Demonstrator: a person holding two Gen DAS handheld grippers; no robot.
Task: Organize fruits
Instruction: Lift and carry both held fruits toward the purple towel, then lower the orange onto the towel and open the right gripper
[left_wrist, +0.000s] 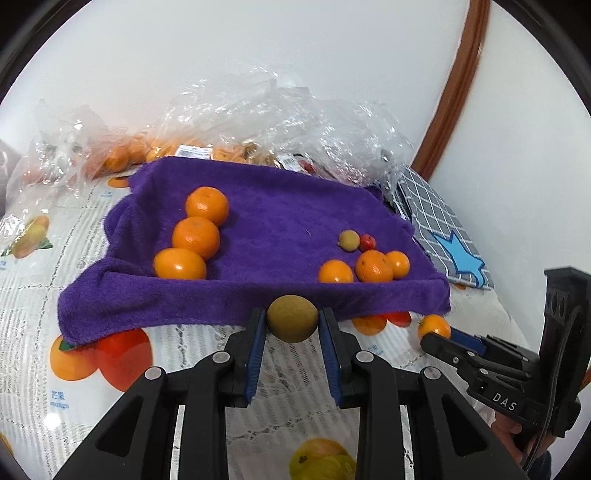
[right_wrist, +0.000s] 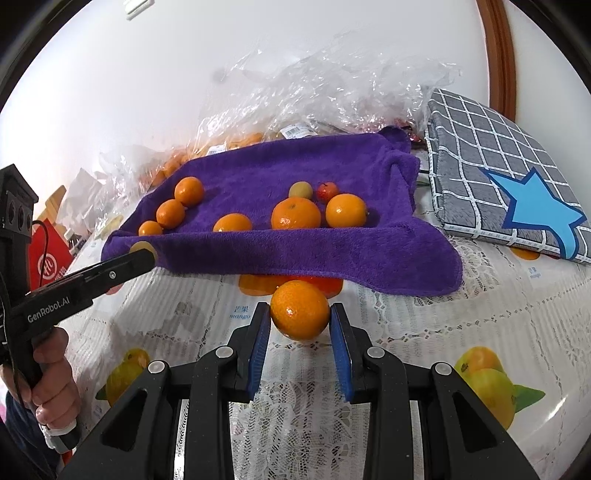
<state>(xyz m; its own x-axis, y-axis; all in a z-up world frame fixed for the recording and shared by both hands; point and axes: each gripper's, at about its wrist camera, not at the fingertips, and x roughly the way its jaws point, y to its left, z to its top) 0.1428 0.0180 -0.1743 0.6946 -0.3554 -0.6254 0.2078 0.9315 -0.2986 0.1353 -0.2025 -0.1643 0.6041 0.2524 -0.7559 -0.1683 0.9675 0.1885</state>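
Observation:
A purple towel (left_wrist: 266, 236) lies on the table, also in the right wrist view (right_wrist: 280, 173). On it, three oranges (left_wrist: 195, 236) stand in a line at the left; three smaller oranges (left_wrist: 373, 266), a small brown-green fruit (left_wrist: 349, 240) and a small red fruit (left_wrist: 368, 242) sit at the right. My left gripper (left_wrist: 291, 319) is shut on a brown-green round fruit (left_wrist: 291, 317), just before the towel's front edge. My right gripper (right_wrist: 300, 314) is shut on an orange (right_wrist: 300, 310), before the towel's near edge; it shows at the right of the left wrist view (left_wrist: 436, 332).
Crumpled clear plastic bags (left_wrist: 258, 118) with more oranges lie behind the towel. A grey checked cushion with a blue star (right_wrist: 509, 177) lies to the right. The tablecloth (right_wrist: 406, 332) has printed fruit pictures. A white wall stands behind.

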